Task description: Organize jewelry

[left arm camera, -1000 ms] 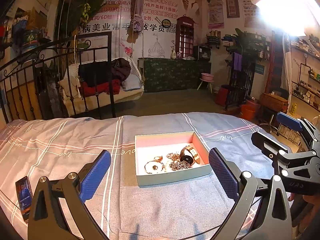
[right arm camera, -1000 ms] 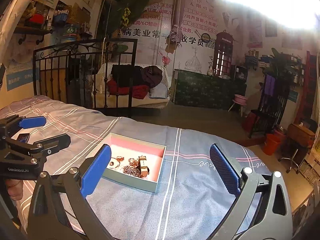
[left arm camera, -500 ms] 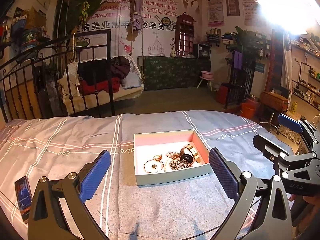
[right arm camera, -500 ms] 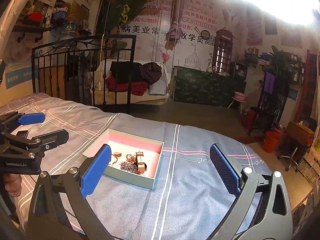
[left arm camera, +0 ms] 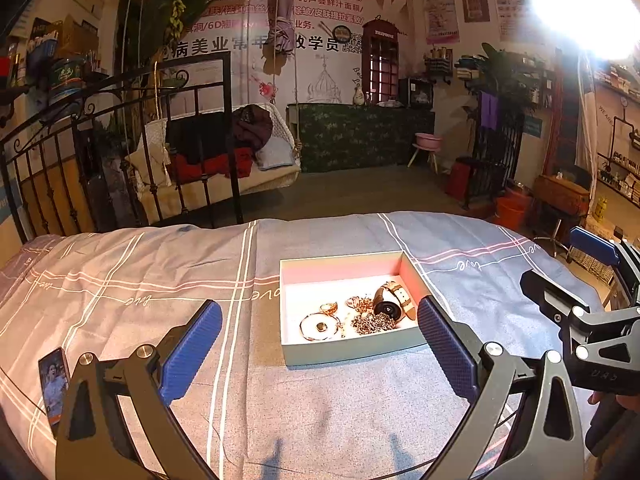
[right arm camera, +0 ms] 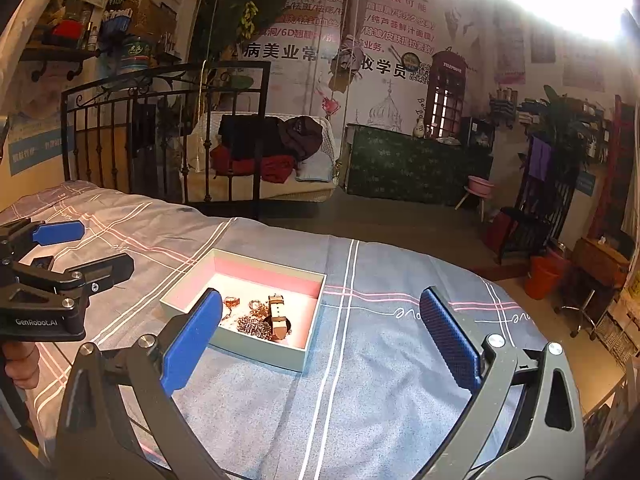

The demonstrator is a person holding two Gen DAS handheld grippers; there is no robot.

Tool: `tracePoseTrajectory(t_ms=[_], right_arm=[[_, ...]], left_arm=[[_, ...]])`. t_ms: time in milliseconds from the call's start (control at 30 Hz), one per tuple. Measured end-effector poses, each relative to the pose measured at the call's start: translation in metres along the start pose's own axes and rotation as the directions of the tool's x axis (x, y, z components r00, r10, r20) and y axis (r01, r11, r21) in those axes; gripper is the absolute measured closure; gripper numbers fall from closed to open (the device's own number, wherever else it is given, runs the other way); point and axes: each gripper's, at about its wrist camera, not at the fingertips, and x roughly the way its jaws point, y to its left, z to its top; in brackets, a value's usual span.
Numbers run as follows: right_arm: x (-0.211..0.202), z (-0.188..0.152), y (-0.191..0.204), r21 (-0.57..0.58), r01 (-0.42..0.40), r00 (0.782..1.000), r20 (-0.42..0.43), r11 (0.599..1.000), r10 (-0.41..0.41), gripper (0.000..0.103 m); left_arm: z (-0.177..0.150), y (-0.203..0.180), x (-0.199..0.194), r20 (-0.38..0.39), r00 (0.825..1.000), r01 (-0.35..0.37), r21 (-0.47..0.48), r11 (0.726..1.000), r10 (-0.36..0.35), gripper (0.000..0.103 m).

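Left gripper (left arm camera: 320,344): "GenRobot.AI" on its body, I see it spread wide, empty.
Right gripper (right arm camera: 320,340): jaws apart (nothing held).
Pale green cardboard box (left arm camera: 352,354): holds jewelry.

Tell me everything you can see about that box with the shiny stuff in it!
The box is a shallow, lidless rectangle, pale grey-green outside and pink-white inside, and looks like cardboard. It sits flat on the striped bedspread. Inside, bunched toward one side, lie a watch with a tan strap, a bangle and tangled chains. Neither gripper touches it.
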Motion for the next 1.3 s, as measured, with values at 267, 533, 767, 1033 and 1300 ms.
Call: tracePoseTrajectory(t_ms=[267,533,767,1033,1300], right_arm=[[0.0011,0.0,0.002,-0.007,-0.001,1.0,-0.002,1.0,0.001,0.006],[0.0005,-0.0009,0.0027,-0.008,-0.001,1.0,0.0,1.0,0.001,0.006],[0.0014,-0.0044,0.0056,-0.011,-0.006,1.0,-0.006,1.0,0.006,0.006],[0.0025,-0.0036,0.0073,-0.012,-0.009,1.0,-0.009,1.0,0.009,0.006],[0.0053,-0.0042,0.0087,-0.017,-0.016,1.0,-0.016,1.0,0.016,0.006]], left_arm=[[-0.0006,0.001,-0.0004,-0.003,1.0,-0.002,-0.001,1.0,0.002,0.006],[-0.0002,0.0007,-0.0001,-0.009,1.0,-0.004,-0.004,1.0,0.004,0.006],[0.0005,0.0025,0.0004,-0.014,1.0,-0.002,-0.007,1.0,0.002,0.006],[0.0005,0.0023,0.0013,-0.017,1.0,0.0,-0.006,1.0,0.0,0.006],[-0.0009,0.0024,0.0022,-0.023,1.0,0.0,-0.008,1.0,0.0,0.006]])
